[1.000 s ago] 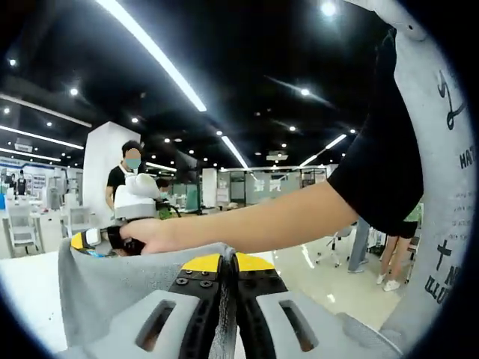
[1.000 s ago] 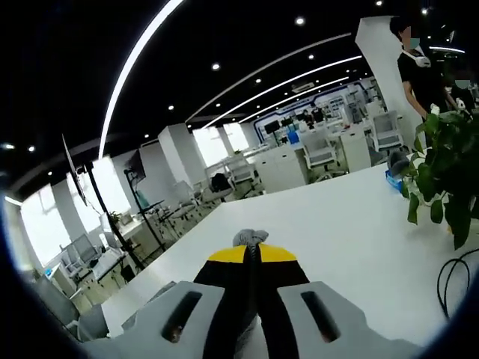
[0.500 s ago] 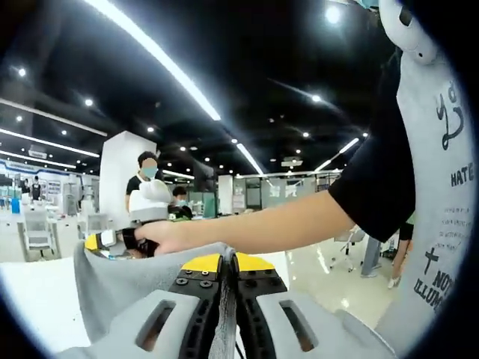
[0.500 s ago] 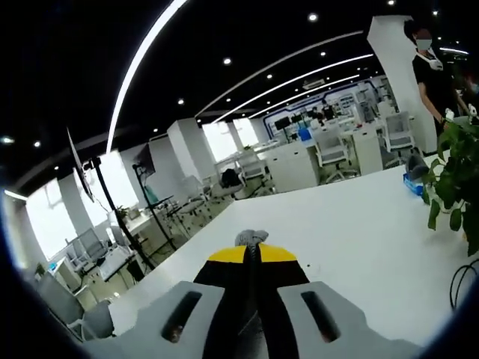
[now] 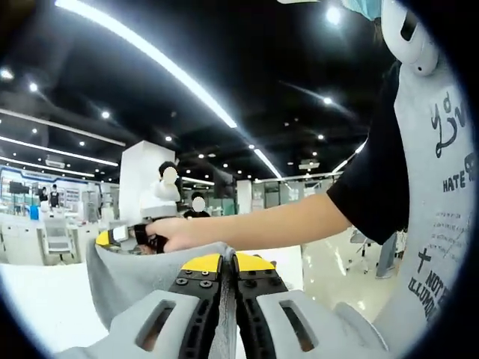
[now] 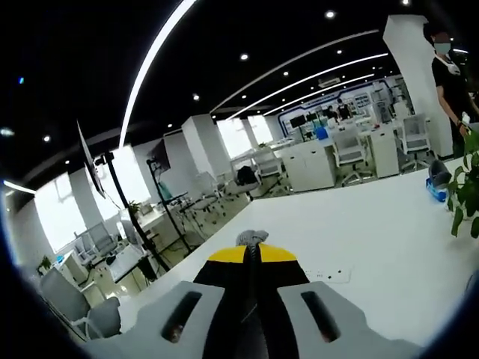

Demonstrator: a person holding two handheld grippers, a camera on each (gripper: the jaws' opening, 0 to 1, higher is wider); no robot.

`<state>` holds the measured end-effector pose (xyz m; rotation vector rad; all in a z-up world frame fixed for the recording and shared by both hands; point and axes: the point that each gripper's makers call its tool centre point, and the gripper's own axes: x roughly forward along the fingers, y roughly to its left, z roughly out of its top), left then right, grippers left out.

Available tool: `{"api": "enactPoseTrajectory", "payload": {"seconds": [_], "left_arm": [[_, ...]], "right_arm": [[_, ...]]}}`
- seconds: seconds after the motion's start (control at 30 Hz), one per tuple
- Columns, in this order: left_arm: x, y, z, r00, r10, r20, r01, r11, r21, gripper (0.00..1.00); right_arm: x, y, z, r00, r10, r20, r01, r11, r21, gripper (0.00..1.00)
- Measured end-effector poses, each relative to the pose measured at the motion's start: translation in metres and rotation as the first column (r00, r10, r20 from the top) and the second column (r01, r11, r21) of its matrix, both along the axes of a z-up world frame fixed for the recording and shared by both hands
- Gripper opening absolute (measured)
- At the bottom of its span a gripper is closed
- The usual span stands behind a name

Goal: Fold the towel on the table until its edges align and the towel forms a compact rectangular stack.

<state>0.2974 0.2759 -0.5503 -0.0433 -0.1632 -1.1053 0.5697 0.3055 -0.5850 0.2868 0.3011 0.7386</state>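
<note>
Both grippers [image 5: 226, 259] [image 6: 252, 250] clamp soft, rumpled grey towel [image 5: 131, 273] between closed yellow-tipped jaws.

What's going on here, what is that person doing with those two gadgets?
A person is folding a grey towel using two handheld grippers instead of bare hands. The left gripper is shut on one part of the cloth, and the right gripper is shut on another bit, a small tuft poking out past its tips. The towel is stretched between them, lifted above the white table. The person's hand and bare forearm reach across the left gripper view. The fold is not finished yet.
</note>
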Motion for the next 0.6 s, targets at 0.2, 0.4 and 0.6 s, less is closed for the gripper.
{"api": "enactPoseTrajectory", "payload": {"seconds": [0.2, 0.4, 0.6], "left_arm": [[-0.002, 0.024, 0.001, 1.000, 0.020, 0.000, -0.020, 1.000, -0.014, 0.05], [-0.002, 0.045, 0.000, 0.999, 0.047, -0.003, -0.047, 0.999, -0.020, 0.05], [-0.003, 0.069, -0.006, 0.996, 0.084, -0.022, -0.084, 0.996, -0.024, 0.05]], "right_arm": [[-0.003, 0.020, 0.002, 1.000, 0.016, 0.005, -0.016, 1.000, -0.002, 0.01], [-0.002, 0.040, 0.003, 1.000, 0.025, -0.006, -0.025, 1.000, 0.017, 0.01], [-0.004, 0.061, -0.001, 0.999, 0.043, -0.008, -0.043, 0.999, 0.012, 0.01]]}}
